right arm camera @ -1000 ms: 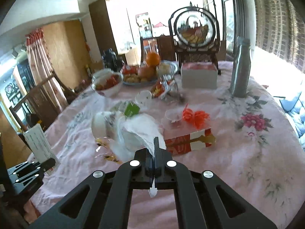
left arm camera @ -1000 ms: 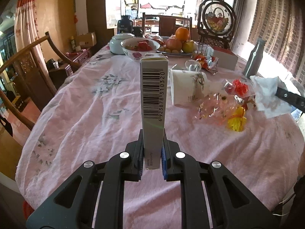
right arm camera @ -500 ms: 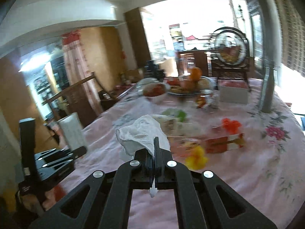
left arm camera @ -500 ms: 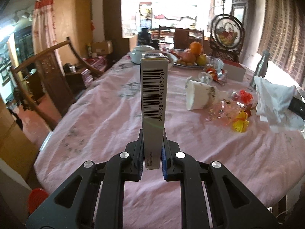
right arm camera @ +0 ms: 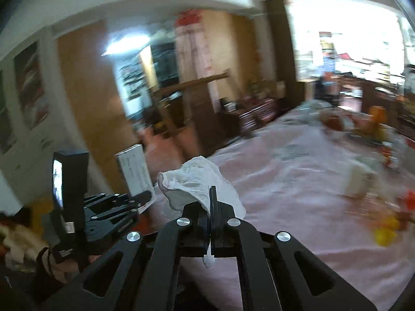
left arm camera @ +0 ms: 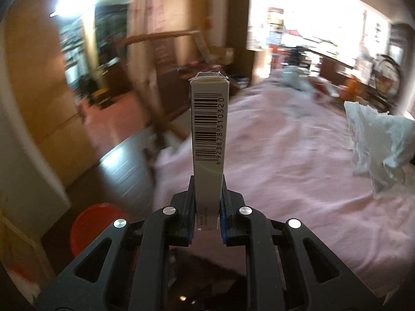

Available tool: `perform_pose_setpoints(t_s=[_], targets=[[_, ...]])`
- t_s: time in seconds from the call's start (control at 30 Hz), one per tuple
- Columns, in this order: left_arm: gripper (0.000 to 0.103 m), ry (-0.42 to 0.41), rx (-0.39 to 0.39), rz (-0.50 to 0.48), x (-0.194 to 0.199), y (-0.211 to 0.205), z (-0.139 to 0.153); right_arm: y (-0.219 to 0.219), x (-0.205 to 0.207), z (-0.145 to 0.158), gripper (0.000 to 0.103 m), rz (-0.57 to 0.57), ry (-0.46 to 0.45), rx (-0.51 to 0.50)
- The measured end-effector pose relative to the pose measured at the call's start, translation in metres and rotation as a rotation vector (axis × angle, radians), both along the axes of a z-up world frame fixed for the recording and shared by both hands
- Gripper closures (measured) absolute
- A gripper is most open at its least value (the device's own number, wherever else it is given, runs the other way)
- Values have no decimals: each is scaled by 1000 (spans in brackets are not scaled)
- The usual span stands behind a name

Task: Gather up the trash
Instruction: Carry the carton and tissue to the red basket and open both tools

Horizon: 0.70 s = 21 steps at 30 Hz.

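Note:
My left gripper (left arm camera: 207,202) is shut on a slim white carton with a barcode (left arm camera: 209,140), held upright off the table's left edge. It also shows in the right wrist view (right arm camera: 136,175). My right gripper (right arm camera: 210,202) is shut on a crumpled white tissue (right arm camera: 199,181), which also shows in the left wrist view (left arm camera: 376,140). A red bin (left arm camera: 96,226) stands on the floor at the lower left, below and left of the carton.
The pink-clothed table (left arm camera: 298,171) lies to the right, with a white cup (right arm camera: 359,181), yellow and red wrappers (right arm camera: 389,230) and fruit (right arm camera: 376,114) on it, all blurred. A wooden chair (left arm camera: 160,77) stands beside the table. Dark floor (left arm camera: 124,165) lies to the left.
Both grippers have swung left, away from the middle of the table toward its left edge and the floor. The red bin has come further into the left wrist view. Both keep their loads.

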State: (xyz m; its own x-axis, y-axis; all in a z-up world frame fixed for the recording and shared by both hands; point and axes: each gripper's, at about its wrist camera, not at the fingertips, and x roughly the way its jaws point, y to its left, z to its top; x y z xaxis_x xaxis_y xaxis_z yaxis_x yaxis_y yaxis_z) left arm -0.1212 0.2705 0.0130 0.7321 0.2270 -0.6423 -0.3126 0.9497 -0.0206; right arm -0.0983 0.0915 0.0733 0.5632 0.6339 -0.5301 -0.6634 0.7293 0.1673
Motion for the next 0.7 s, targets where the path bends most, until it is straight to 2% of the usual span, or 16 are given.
perform_pose_setpoints(t_s=[0.23,0.33,0.53,0.63,0.7], targets=[[87,98,-54,260,-39,110,-45,133,-2,-30,101,269,112,-69],[87,162,-76,355,-56,154,-73,194,0,-62,101,364,208,-103],[87,319,-107,494,-76,227,-141,288,0,-130,101,450,335,-201],[87,403,-138,523,-77,250,-179,335,0,-167,99,476,405,-257],[87,437,-158,529,-75,255,-195,352,9,-187,98,480,443,-274]])
